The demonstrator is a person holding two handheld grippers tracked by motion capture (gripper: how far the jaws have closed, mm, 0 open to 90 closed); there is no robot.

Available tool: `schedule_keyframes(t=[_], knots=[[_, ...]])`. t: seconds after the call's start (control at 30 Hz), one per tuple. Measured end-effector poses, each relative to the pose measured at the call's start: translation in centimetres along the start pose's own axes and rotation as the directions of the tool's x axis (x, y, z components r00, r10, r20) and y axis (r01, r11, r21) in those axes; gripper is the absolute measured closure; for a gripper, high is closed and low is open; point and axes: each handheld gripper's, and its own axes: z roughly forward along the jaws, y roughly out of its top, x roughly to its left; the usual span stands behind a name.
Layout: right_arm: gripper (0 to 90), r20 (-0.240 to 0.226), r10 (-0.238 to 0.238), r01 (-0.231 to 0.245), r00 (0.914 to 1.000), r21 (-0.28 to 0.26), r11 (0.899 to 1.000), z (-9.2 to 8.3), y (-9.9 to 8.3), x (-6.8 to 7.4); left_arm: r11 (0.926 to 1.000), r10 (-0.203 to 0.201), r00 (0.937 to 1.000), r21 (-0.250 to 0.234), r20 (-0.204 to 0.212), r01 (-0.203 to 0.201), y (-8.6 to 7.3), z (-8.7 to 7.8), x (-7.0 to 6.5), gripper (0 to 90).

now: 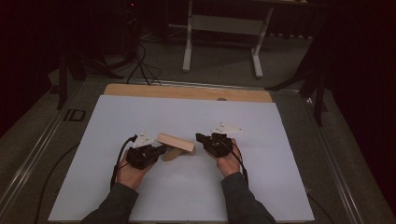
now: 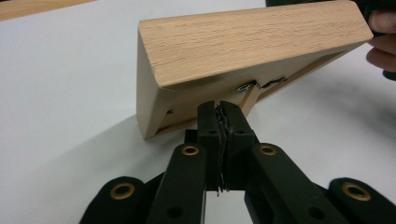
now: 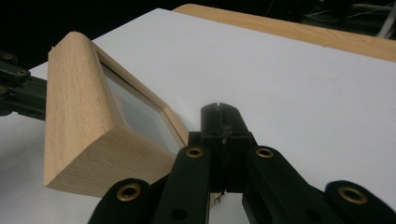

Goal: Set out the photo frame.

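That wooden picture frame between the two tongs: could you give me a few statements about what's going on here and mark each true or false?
1. The wooden picture frame stands propped on the white sheet. True.
2. The left tongs stand wide open. False: their jaws are pressed together, at the back of the frame by its stand.
3. The right tongs are shut beside the frame, with nothing visible between the jaws. True.
4. The frame lies flat, face down. False: it leans tilted, its glass front seen from the right gripper view.
5. A coffee mug sits on the sheet. False: the frame is the one object on it.
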Motion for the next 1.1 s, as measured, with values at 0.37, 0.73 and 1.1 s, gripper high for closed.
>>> schedule_keyframes(t=[0.37,0.73,1.1], knots=[[89.7,-0.031,0.001,-0.001,0.9995,0.007,1.0,0.3,-0.3,0.4,1.0,0.004,1.0,0.006,-0.007,-0.004,0.2,0.1,0.1,89.6],[89.7,-0.037,-0.005,0.005,0.9993,0.017,1.0,0.4,-0.9,0.6,0.9999,0.011,0.9999,0.012,-0.012,-0.01,0.4,0.5,-0.1,89.6],[89.7,-0.023,-0.014,0.014,0.9996,0.024,1.0,0.4,-1.3,0.6,0.9998,0.007,0.9999,0.017,-0.015,-0.006,0.6,1.1,-0.2,89.6]])
